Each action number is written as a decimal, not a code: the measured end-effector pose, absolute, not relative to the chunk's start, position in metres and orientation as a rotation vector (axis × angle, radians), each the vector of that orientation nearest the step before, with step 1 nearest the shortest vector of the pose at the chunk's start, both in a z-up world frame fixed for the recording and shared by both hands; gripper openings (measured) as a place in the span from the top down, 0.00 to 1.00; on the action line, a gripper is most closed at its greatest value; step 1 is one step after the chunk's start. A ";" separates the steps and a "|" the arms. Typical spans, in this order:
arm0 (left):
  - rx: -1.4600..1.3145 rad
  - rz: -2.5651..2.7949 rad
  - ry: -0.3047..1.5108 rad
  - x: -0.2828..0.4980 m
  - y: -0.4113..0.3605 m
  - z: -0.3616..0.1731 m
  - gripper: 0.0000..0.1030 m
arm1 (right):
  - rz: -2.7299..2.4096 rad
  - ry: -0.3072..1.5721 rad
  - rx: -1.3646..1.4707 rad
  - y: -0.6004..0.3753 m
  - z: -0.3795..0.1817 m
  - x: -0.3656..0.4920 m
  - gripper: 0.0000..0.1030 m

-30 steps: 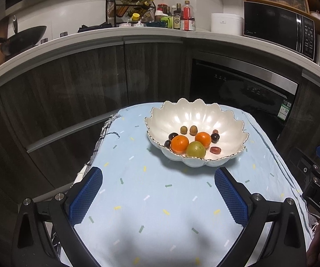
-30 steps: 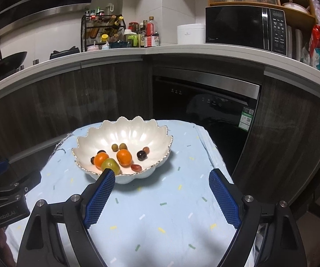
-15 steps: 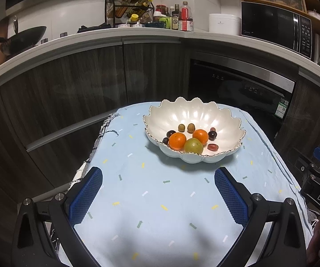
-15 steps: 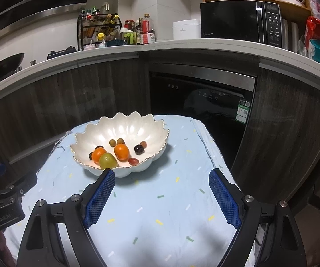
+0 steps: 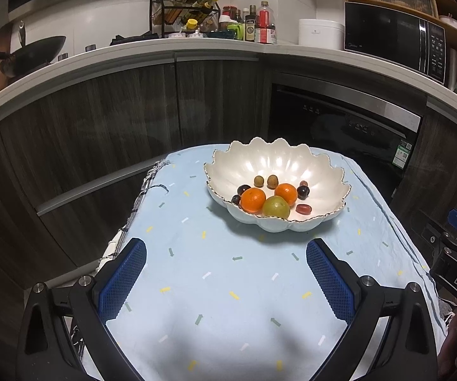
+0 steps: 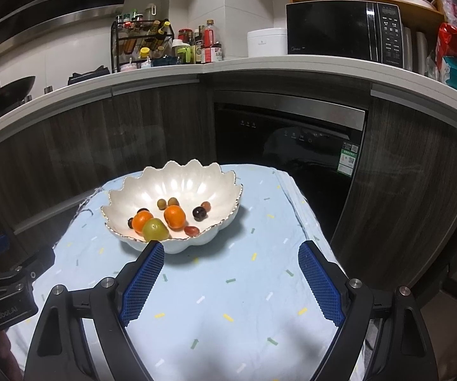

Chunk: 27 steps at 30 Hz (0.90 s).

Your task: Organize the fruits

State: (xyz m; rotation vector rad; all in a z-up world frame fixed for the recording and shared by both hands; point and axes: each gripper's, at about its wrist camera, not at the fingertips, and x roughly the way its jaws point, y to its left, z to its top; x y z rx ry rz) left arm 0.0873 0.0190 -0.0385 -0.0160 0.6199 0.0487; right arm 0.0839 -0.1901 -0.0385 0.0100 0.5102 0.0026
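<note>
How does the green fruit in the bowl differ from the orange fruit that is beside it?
The green fruit is yellowish green; the orange fruit on its left is bright orange. The green fruit lies nearest the front rim of the bowl; the orange fruit lies slightly further back. Both are round, similar in size, and appear to touch each other.

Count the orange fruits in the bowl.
2. One orange fruit sits front left in the bowl; the second orange fruit sits right of it, behind the green fruit. None looks hidden.
</note>
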 end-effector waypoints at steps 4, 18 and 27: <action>-0.016 0.049 0.620 0.087 0.019 -0.039 0.00 | 0.004 0.510 0.009 -0.191 -0.039 0.084 0.15; -0.012 0.049 0.619 0.086 0.018 -0.041 0.00 | 0.004 0.510 0.012 -0.191 -0.039 0.084 0.15; -0.012 0.054 0.618 0.085 0.019 -0.041 0.00 | 0.002 0.513 0.013 -0.191 -0.039 0.084 0.15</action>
